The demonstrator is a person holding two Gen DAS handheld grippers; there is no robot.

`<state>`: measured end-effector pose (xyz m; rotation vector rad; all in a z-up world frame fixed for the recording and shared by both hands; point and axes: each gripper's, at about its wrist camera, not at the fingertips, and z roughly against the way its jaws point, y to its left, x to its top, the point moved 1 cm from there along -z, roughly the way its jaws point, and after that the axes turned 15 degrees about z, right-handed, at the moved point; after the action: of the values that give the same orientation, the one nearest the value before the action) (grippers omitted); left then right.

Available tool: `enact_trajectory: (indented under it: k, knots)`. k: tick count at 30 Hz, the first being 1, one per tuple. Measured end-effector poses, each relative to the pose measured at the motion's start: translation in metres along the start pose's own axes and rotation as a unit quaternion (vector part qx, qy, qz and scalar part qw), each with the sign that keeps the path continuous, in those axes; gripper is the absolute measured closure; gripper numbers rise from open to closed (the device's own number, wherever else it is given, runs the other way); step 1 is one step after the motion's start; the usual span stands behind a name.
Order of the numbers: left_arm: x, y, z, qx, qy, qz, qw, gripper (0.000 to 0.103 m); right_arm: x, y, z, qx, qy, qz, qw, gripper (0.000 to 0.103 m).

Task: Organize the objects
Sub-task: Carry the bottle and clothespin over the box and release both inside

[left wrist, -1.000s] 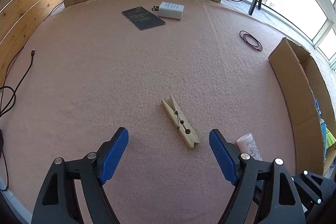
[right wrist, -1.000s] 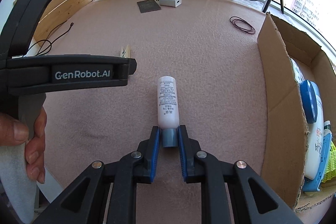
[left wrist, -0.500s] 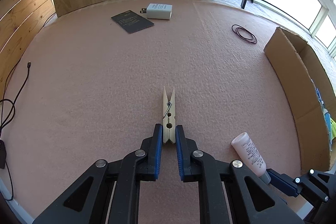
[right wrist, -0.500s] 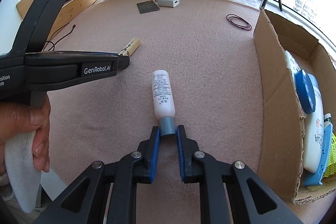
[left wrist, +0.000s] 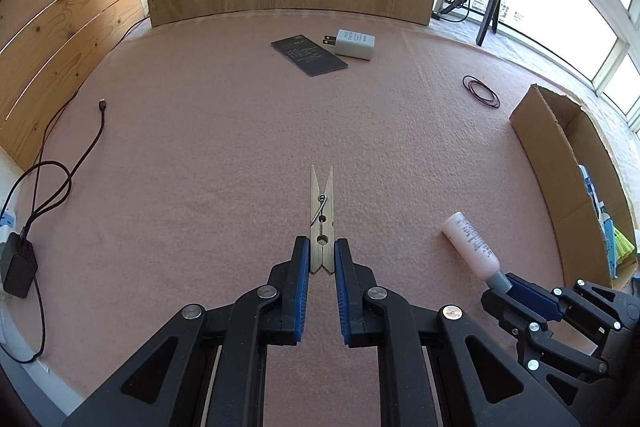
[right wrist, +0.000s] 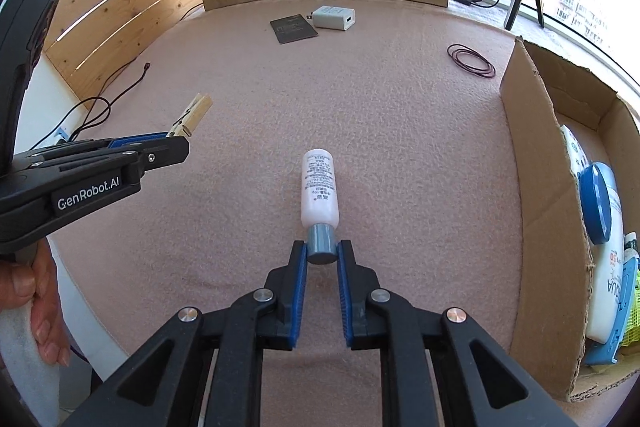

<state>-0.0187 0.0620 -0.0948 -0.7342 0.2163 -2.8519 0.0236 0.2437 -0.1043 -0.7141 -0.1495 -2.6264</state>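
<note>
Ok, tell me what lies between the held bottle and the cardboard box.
Nothing: in the right wrist view, only bare pink felt separates the bottle from the cardboard box.

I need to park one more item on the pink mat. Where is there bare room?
Bare: the wide stretch between the black cable at the left and the clothespin, and the middle between the dark card and the small bottle. Crowded: inside the cardboard box.

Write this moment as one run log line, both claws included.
left claw: shut on clothespin | right claw: shut on bottle cap | cardboard box: open, right side
</note>
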Motion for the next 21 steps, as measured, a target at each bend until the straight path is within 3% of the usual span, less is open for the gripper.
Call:
enact_trajectory:
  k: [10,21]
  knots:
    - [0.034,0.003,0.071,-0.012,-0.074,0.002,0.9972,0.090,0.053,0.017,0.045,-0.009,-0.068,0.032,0.997,0.090]
    - [0.058,0.001,0.128,-0.028,-0.123,0.007,0.9920,0.090,0.067,0.017,0.071,-0.015,-0.099,0.031,0.994,0.090]
